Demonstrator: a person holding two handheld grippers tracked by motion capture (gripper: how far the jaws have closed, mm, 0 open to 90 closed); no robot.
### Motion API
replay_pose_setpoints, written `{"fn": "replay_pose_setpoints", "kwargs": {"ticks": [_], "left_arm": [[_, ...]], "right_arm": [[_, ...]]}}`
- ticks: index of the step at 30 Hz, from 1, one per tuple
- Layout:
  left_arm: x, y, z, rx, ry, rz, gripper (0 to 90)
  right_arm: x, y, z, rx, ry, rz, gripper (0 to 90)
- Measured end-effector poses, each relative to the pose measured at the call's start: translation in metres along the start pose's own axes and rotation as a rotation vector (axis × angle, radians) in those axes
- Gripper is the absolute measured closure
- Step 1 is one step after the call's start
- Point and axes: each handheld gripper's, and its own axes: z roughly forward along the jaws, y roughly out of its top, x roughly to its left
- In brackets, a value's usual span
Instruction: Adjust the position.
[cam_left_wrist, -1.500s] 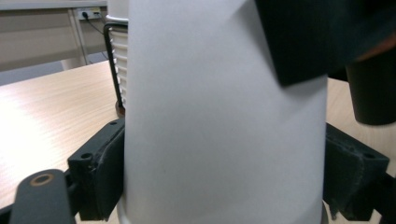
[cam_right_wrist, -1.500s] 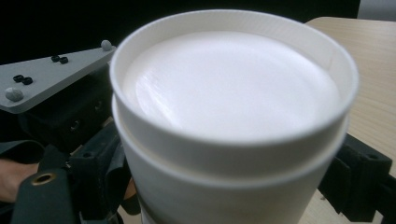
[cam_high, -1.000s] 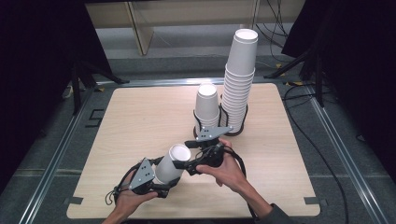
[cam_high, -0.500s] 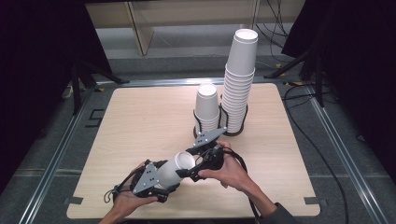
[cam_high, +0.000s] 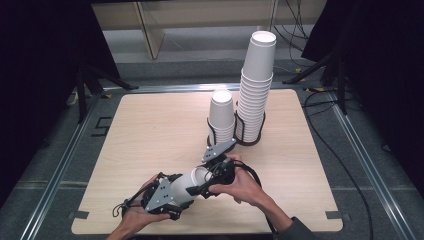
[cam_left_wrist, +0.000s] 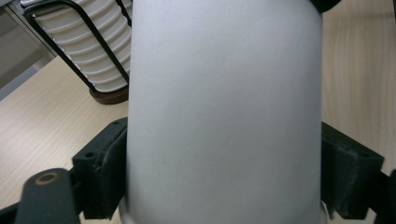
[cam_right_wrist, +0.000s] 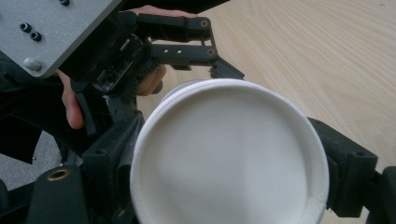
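On the pale wooden table (cam_high: 150, 130), a tall stack of white paper cups (cam_high: 256, 90) and a shorter stack (cam_high: 221, 116) were racked. A white paper cup (cam_high: 192, 181) was clamped by both the left gripper (cam_high: 187, 196), its jaws lately eased, and the right gripper (cam_high: 204, 176); separation was judged unfinished.
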Motion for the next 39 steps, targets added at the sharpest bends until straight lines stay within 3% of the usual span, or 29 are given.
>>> {"fn": "replay_pose_setpoints", "kwargs": {"ticks": [2, 3, 5, 16, 18, 19, 20, 28, 36, 37, 39], "left_arm": [[0.001, -0.002, 0.000, -0.023, -0.005, -0.010, 11.5], [0.002, -0.003, 0.002, -0.053, -0.005, -0.021, 10.4], [0.003, -0.003, 0.000, -0.071, 0.002, -0.036, 8.2], [0.009, -0.003, -0.009, -0.232, 0.028, -0.121, 3.0], [0.010, -0.003, -0.010, -0.236, 0.035, -0.121, 1.9], [0.009, -0.003, -0.010, -0.245, 0.038, -0.130, 1.3], [0.009, -0.003, -0.008, -0.271, 0.034, -0.137, 0.9], [0.006, -0.001, -0.009, -0.282, 0.041, -0.128, 1.4], [0.007, 0.000, -0.010, -0.294, 0.045, -0.142, 4.4], [0.007, 0.000, -0.010, -0.296, 0.044, -0.146, 4.6], [0.008, 0.000, -0.011, -0.296, 0.041, -0.142, 4.7]], "right_arm": [[-0.002, 0.000, -0.002, -0.011, 0.000, 0.008, 22.1], [-0.001, 0.000, -0.003, -0.007, 0.002, 0.037, 22.4], [-0.004, 0.001, -0.005, -0.032, 0.009, 0.027, 23.0], [-0.010, 0.003, -0.023, -0.147, 0.081, 0.123, 23.9], [-0.012, 0.003, -0.025, -0.166, 0.081, 0.106, 24.0], [-0.011, 0.004, -0.025, -0.171, 0.090, 0.121, 24.0], [-0.012, 0.004, -0.025, -0.182, 0.094, 0.112, 24.0], [-0.007, 0.006, -0.027, -0.207, 0.131, 0.165, 24.1], [-0.009, 0.006, -0.024, -0.229, 0.154, 0.133, 24.1], [-0.008, 0.006, -0.025, -0.215, 0.157, 0.157, 24.0], [-0.012, 0.005, -0.024, -0.222, 0.153, 0.149, 24.1]]}}
